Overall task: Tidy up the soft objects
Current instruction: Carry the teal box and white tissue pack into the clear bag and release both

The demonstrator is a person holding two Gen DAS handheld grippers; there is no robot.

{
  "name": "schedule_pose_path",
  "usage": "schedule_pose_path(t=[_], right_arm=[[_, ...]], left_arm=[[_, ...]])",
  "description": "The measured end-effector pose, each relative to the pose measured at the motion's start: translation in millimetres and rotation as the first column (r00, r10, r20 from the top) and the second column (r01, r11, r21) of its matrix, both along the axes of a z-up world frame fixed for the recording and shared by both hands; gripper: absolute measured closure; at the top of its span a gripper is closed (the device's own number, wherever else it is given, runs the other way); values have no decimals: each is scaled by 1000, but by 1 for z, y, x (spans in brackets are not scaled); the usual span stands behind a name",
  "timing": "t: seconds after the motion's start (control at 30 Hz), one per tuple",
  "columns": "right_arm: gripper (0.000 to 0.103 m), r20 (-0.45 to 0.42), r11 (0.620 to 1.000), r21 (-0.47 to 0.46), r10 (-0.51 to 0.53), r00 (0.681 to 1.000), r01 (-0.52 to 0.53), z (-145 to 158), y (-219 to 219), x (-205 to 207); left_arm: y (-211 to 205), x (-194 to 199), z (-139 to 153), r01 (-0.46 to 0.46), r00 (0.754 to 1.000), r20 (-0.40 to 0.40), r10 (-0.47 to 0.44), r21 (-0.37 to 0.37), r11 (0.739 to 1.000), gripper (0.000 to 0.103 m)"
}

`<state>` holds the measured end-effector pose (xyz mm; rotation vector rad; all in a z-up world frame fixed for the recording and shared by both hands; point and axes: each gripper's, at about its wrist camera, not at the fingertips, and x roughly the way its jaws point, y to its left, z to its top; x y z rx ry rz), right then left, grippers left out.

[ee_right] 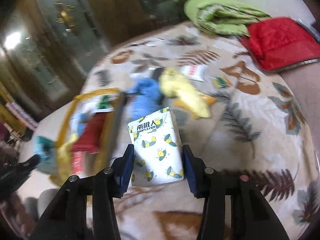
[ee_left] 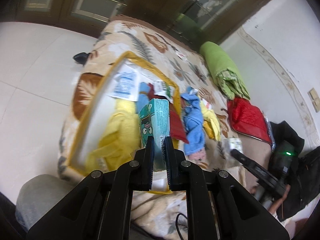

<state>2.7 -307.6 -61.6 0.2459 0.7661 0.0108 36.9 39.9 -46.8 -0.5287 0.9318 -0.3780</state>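
The left claw (ee_left: 160, 140) grips a teal packet (ee_left: 155, 118) pointing up-frame; the right claw (ee_right: 158, 150) clamps a tissue pack (ee_right: 157, 148) lengthwise. A yellow-rimmed bag (ee_left: 92, 104) holds cloths.

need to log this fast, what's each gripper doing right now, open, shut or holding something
left gripper: shut on the teal tissue pack.
right gripper: shut on the white lemon-print tissue pack.

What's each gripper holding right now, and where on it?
Left gripper: shut on the teal tissue pack, pinched flat at its near end. Right gripper: white lemon-print tissue pack, clamped across its two sides, near end.
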Motion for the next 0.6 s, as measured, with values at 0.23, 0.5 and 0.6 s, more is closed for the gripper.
schedule_pose_path(t=[0.23,0.5,0.6], right_arm=[[56,-2,982,32,186,983,-186,17,72,-11],[56,-58,958,46,287,956,-284,2,124,27],[56,-76,953,36,304,950,-302,-5,139,42]], left_arm=[[8,-2,-1,-47,999,9,46,138,989,93],[14,12,-13,-22,999,-31,33,308,951,93],[18,26,-21,18,998,-69,5,320,947,93]])
